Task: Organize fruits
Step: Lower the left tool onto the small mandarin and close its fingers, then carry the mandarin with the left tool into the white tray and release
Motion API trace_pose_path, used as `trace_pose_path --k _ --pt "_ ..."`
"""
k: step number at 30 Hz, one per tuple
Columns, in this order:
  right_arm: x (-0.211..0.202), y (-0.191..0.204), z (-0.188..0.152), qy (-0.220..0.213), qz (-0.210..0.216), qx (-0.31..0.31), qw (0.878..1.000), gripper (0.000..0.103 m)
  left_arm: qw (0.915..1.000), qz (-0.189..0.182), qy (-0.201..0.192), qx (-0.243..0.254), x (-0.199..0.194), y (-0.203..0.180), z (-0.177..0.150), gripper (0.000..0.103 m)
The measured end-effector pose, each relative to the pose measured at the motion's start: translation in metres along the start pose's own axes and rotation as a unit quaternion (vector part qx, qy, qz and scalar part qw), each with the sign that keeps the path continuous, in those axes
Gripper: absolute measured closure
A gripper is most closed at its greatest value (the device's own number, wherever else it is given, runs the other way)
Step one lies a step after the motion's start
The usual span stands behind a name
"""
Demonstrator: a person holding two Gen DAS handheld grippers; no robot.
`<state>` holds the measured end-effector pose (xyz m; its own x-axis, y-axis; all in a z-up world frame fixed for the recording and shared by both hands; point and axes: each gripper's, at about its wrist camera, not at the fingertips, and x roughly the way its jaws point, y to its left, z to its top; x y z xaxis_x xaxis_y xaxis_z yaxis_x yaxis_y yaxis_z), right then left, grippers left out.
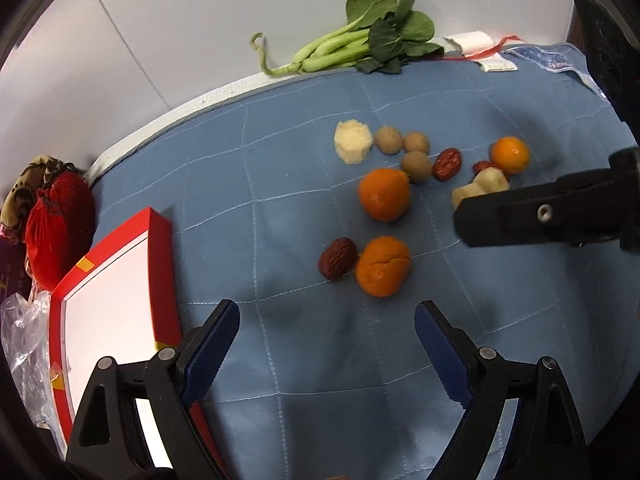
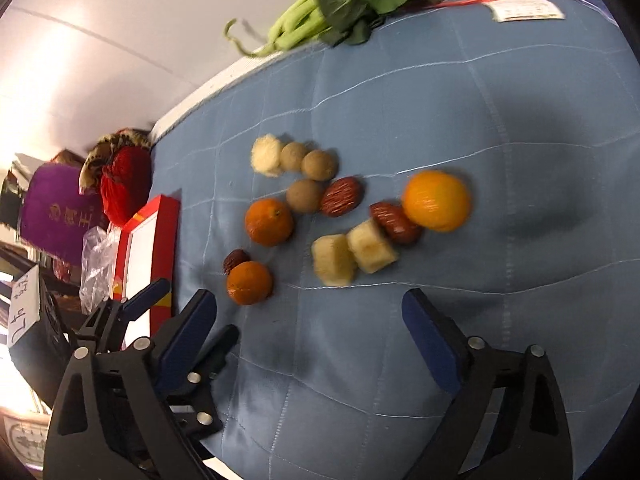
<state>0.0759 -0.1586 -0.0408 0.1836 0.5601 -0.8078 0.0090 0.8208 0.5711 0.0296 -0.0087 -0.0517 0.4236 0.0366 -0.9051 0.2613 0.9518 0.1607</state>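
Fruit lies loose on a blue quilted cloth (image 1: 304,224). There are three oranges: near (image 1: 383,266), middle (image 1: 384,194), far right (image 1: 510,155). Dark red dates (image 1: 337,258) (image 1: 448,164), three tan longans (image 1: 416,166) and pale peeled chunks (image 1: 353,142) (image 2: 372,246) lie among them. My left gripper (image 1: 326,326) is open and empty, just short of the near orange. My right gripper (image 2: 308,318) is open and empty, above the cloth near two pale chunks (image 2: 334,260); it also shows at the right of the left wrist view (image 1: 460,220).
A red-rimmed box with a white inside (image 1: 108,292) lies at the cloth's left edge. Beside it are a red pouch (image 1: 58,220) and clear plastic (image 1: 20,336). Leafy greens (image 1: 360,44) and white paper tags (image 1: 476,46) lie at the far edge by the wall.
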Motion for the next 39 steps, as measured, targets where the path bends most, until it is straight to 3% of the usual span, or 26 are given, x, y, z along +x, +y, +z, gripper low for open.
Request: trace_pose_path --k 3,6,9,12,15,17,19,26,34,39 --pt "0.008 0.007 -0.005 0.007 -0.012 -0.016 1.0 0.023 0.9999 -0.01 0.004 -0.012 0.0 0.011 -0.003 0.023" --pt "0.016 0.01 -0.005 0.002 -0.05 -0.024 0.998 0.032 0.9996 -0.016 0.004 -0.021 0.0 0.017 -0.006 0.024" --pt "0.017 -0.001 -0.001 0.003 -0.058 -0.016 0.998 0.04 0.9995 -0.026 0.001 -0.02 -0.001 0.014 -0.007 0.026" --pt "0.02 -0.011 0.005 0.003 -0.063 -0.003 0.998 0.057 0.9988 -0.048 -0.004 -0.013 -0.003 0.002 -0.002 0.026" --pt "0.021 -0.014 0.008 0.002 -0.062 0.006 0.998 0.085 0.9973 -0.072 -0.006 -0.007 0.001 -0.009 0.007 0.026" --pt "0.02 -0.017 0.008 0.002 -0.059 0.01 0.998 0.085 0.9965 -0.083 0.002 -0.015 0.007 -0.01 0.011 0.03" --pt "0.017 -0.014 0.004 0.0 -0.062 0.003 0.998 0.085 0.9952 -0.092 0.012 -0.031 0.016 -0.009 0.016 0.041" --pt "0.01 -0.017 0.003 -0.001 -0.054 0.008 0.999 0.085 0.9929 -0.107 0.017 -0.049 0.029 -0.01 0.021 0.045" --pt "0.007 -0.021 0.004 0.0 -0.045 0.013 0.999 0.085 0.9904 -0.125 0.034 -0.048 0.037 -0.017 0.019 0.068" --pt "0.007 -0.022 0.004 -0.001 -0.04 0.013 0.999 0.085 0.989 -0.131 0.035 -0.06 0.037 -0.012 0.02 0.069"
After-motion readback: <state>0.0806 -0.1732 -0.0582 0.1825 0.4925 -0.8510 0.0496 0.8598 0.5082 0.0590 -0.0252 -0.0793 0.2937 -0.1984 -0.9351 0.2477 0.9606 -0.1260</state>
